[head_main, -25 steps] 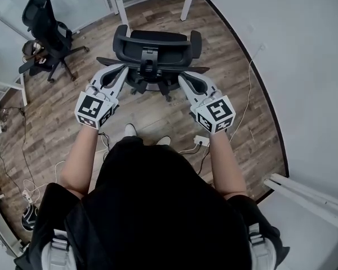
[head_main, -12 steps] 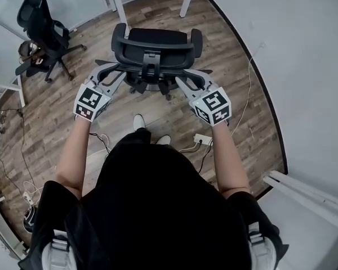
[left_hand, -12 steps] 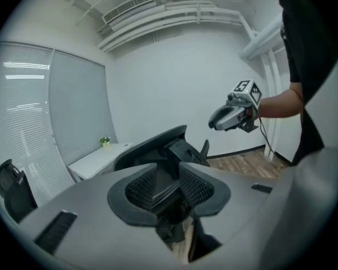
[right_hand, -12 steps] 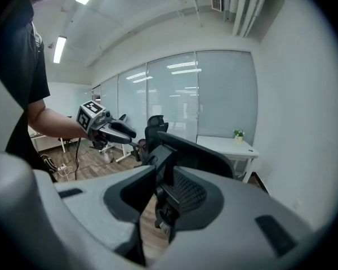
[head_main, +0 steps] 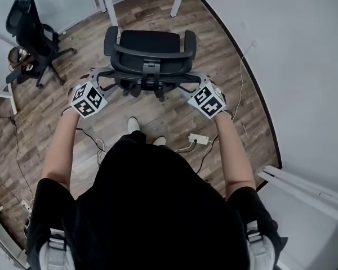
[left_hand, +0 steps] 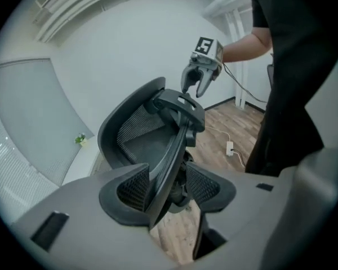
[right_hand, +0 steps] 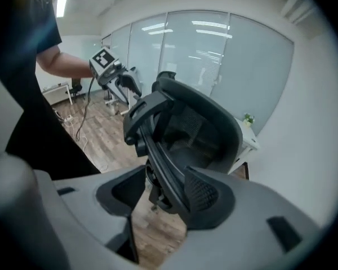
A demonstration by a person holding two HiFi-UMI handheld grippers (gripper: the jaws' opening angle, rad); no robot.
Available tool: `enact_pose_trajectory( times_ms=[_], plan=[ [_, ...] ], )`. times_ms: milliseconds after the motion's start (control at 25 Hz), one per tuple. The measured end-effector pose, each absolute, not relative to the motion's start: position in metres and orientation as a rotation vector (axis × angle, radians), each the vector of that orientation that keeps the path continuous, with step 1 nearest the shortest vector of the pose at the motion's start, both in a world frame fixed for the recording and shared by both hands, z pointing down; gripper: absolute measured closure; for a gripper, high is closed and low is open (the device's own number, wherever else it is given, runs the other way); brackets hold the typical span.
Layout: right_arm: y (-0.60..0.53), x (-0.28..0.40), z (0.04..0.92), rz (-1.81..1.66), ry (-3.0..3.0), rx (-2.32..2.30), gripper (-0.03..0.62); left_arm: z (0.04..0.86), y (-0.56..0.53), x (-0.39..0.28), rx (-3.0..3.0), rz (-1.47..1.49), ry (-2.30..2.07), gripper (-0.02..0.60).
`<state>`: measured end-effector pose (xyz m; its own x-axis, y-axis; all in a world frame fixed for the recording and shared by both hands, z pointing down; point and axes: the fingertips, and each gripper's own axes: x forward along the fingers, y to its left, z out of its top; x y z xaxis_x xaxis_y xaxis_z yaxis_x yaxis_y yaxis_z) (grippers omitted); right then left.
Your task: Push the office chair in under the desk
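Note:
The black mesh office chair (head_main: 149, 52) stands with its back to me, just in front of the white desk's legs (head_main: 109, 7). My left gripper (head_main: 103, 76) straddles the left end of the backrest's top bar, and my right gripper (head_main: 195, 79) straddles the right end. In the left gripper view the backrest's edge (left_hand: 172, 151) runs between the opening jaws of the left gripper (left_hand: 168, 187), with a gap at the pads. The right gripper (right_hand: 163, 193) shows the same: its jaws are opening and the bar (right_hand: 158, 151) lies close to one pad.
A second black office chair (head_main: 27, 32) stands at the far left. A white power strip (head_main: 198, 139) and cables lie on the wood floor near my feet. A white wall curves along the right, and glass partitions (right_hand: 214, 55) stand behind the desk.
Both grippers have spread apart and moved out to the ends of the chair's backrest. Their jaws have gone from shut to open around the bar.

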<state>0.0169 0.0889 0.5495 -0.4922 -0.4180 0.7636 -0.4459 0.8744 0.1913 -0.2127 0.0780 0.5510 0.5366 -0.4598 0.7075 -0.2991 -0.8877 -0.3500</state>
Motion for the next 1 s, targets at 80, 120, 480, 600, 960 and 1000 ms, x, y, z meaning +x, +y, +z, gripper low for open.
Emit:
enact_pose_trajectory(
  times_ms=[80,120,480,600,960,1000],
  plan=[
    [0.081,0.025,0.559,-0.027,-2.054,0.574,0.394,0.559,0.072,-0.218,-2.526,-1.345,0.576,0.38],
    [0.078,0.028,0.564,-0.054,-2.011,0.543,0.394,0.565,0.07,-0.221,-2.497,-1.387,0.536,0.379],
    [0.069,0.043,0.614,-0.154,-1.713,0.246,0.396,0.605,0.057,-0.232,-2.321,-1.634,0.25,0.374],
    [0.069,0.041,0.625,-0.17,-1.681,0.209,0.402,0.62,0.056,-0.233,-2.291,-1.679,0.191,0.376],
    [0.064,0.039,0.633,-0.217,-1.649,0.186,0.473,0.635,0.048,-0.233,-2.199,-1.7,0.122,0.48],
    [0.064,0.039,0.634,-0.217,-1.649,0.186,0.474,0.635,0.048,-0.233,-2.199,-1.699,0.111,0.483]
  ],
)
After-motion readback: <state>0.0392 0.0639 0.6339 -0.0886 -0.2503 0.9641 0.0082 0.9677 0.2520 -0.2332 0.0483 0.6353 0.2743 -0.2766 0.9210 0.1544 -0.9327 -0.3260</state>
